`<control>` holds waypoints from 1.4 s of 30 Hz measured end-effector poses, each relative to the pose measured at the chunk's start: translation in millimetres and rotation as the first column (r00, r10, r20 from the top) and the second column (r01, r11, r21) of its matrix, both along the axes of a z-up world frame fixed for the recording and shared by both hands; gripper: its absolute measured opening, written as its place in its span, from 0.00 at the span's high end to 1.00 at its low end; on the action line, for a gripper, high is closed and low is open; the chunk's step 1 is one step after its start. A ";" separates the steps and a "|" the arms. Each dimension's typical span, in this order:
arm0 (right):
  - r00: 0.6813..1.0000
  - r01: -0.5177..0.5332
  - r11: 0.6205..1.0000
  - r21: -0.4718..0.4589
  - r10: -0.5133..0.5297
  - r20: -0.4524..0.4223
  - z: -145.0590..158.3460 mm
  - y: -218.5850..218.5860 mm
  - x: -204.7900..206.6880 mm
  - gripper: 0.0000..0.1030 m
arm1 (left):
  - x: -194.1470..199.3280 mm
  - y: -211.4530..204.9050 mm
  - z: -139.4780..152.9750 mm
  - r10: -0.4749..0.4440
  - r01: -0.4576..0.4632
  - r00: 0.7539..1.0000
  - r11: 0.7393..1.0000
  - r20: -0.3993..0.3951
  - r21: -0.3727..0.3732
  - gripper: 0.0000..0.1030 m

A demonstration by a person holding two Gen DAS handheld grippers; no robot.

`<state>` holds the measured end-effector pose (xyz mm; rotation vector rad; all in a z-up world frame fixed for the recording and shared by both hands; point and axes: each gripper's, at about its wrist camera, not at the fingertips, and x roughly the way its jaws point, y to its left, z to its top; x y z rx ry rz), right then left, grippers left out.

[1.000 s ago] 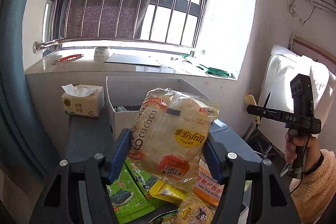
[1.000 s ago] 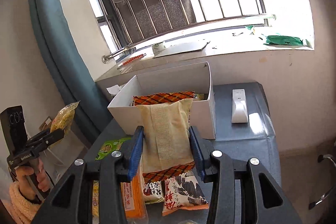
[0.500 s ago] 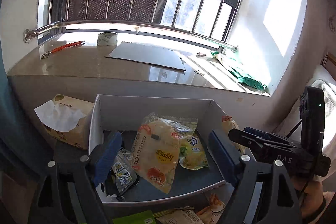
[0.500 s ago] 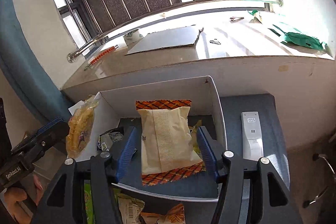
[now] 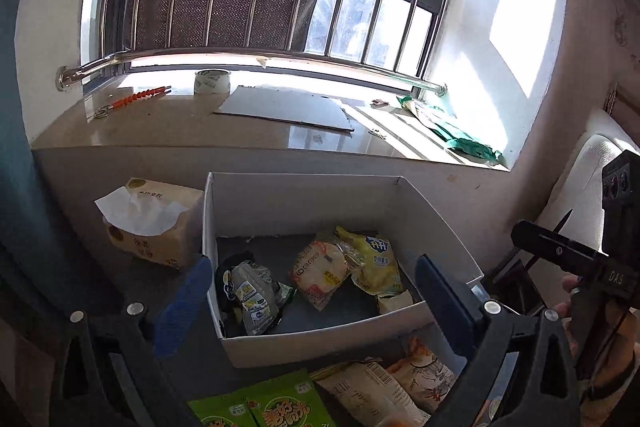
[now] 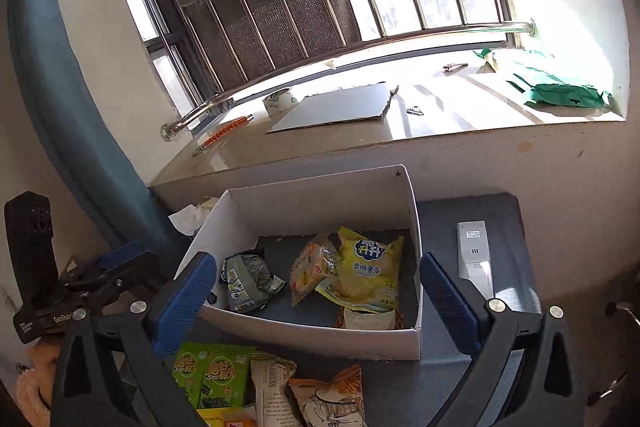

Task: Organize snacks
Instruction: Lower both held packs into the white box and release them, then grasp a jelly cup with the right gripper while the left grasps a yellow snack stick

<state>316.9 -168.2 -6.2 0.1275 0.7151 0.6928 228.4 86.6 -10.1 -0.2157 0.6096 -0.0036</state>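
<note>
A white cardboard box (image 5: 304, 195) (image 6: 320, 195) stands on the dark table. Inside lie a clear rice-cracker bag (image 5: 322, 273) (image 6: 314, 267), a yellow chip bag (image 5: 376, 263) (image 6: 366, 273), a grey packet (image 5: 250, 293) (image 6: 246, 281) and a beige packet with orange edges (image 6: 370, 319) against the near wall. My left gripper (image 5: 316, 303) is open and empty above the box's near side. My right gripper (image 6: 320, 299) is open and empty over the box too. Loose snacks lie in front: green seaweed packs (image 5: 264, 411) (image 6: 208, 373) and an orange bag (image 6: 332, 397).
A tissue pack (image 5: 150, 223) stands left of the box. A white remote (image 6: 474, 253) lies right of it. The windowsill behind holds a tape roll (image 5: 212, 81), a grey board (image 5: 286, 111) and a green bag (image 6: 560, 93). A wall is close behind the box.
Both grippers have opened and let go: the rice-cracker bag and the beige packet dropped into the box. Both grippers pulled back a little and are empty.
</note>
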 end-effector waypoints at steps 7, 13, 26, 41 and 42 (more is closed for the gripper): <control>0.985 -0.057 0.998 -0.027 0.060 0.161 17.8 -38.1 -88.0 0.00 | -89.8 -17.1 14.9 -0.042 0.039 0.994 0.999 0.100 0.030 0.00; 0.980 -0.034 0.999 -0.025 0.038 0.196 -8.8 -79.5 -155.0 0.00 | -151.6 -33.2 -6.8 -0.055 0.049 0.994 0.997 0.099 0.057 0.00; 0.986 0.160 0.985 0.070 -0.156 -0.061 -105.0 -165.9 -226.5 0.00 | -227.1 -58.2 -76.6 -0.060 0.061 0.998 0.994 0.022 -0.087 0.00; 0.976 0.196 0.929 -0.314 -0.215 -0.024 -146.1 -141.6 -162.5 0.00 | -220.7 -86.8 -80.4 -0.122 0.122 0.992 0.992 -0.007 -0.018 0.00; 0.980 0.182 0.924 -0.336 -0.198 -0.015 -149.5 -139.8 -160.1 0.00 | -220.9 -86.4 -81.1 -0.122 0.122 0.992 0.992 -0.009 -0.018 0.00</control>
